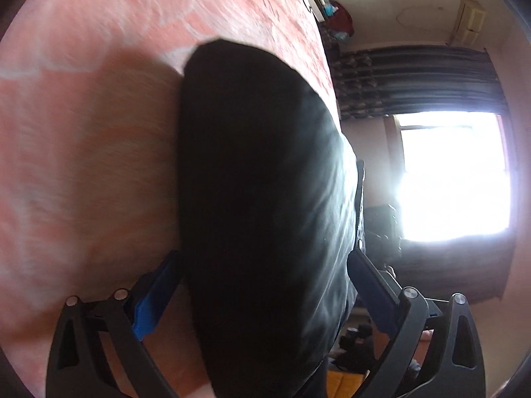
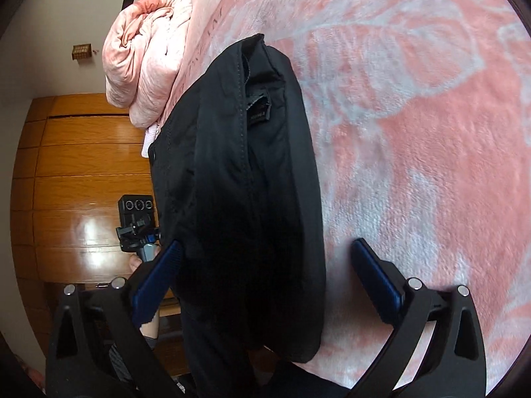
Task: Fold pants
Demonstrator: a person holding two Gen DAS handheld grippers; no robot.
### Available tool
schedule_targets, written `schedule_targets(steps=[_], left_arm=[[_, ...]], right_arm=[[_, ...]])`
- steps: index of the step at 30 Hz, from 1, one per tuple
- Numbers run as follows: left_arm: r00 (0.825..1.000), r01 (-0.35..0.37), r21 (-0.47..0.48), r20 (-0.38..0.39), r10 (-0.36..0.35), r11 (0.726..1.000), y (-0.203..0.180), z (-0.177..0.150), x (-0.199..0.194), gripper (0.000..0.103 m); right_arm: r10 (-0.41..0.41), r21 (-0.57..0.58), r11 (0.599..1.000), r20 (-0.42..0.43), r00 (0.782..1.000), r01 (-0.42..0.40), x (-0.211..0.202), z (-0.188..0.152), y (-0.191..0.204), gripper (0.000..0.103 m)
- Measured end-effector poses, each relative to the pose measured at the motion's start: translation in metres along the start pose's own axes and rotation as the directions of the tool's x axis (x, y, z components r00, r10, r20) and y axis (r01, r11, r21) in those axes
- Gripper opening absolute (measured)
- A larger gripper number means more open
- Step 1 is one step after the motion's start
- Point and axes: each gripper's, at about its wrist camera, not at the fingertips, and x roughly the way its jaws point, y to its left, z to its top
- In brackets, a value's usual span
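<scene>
The black pants [image 1: 259,172] lie folded in a long bundle on the pink flowered bedspread [image 1: 83,152], close to the bed's edge. My left gripper [image 1: 262,255] is open, its blue pads standing on either side of the bundle's near end. In the right wrist view the pants [image 2: 239,179] show a seam and a small label [image 2: 260,112] near the far end. My right gripper [image 2: 267,243] is open wide around the near end, its right pad clear of the cloth. The left gripper [image 2: 136,225] shows beyond the bed edge, held by a hand.
A rolled pink blanket [image 2: 149,56] lies at the far end of the bed beside the pants. A wooden wardrobe [image 2: 76,172] stands past the bed edge. A bright window [image 1: 454,175] under a dark curtain [image 1: 415,79] fills the right side.
</scene>
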Motion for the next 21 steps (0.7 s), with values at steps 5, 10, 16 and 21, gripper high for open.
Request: schedule_targets(steps=[5, 10, 16, 21], left_arm=[[0.999, 0.035, 0.013, -0.033, -0.035, 0.999, -0.002, 0.0, 0.023, 0.099], [1.0, 0.03, -0.025, 0.009, -0.03, 0.999, 0.005, 0.0, 0.024, 0.067], [0.999, -0.025, 0.015, 0.049, 0.024, 1.0, -0.014, -0.004, 0.014, 0.033], [0.993, -0.082, 0.066, 0.093, 0.076, 0.994, -0.038, 0.01, -0.013, 0.029]], right_arm=[[0.053, -0.009, 0.999, -0.013, 0.998, -0.054, 0.011, 0.008, 0.001, 0.101], [0.037, -0.093, 0.995, -0.01, 0.999, -0.037, 0.029, 0.013, 0.018, 0.073], [0.048, -0.166, 0.985, 0.032, 0.998, -0.042, 0.024, 0.012, 0.045, 0.042], [0.023, -0.237, 0.971, 0.038, 0.999, -0.014, 0.029, 0.031, 0.09, 0.04]])
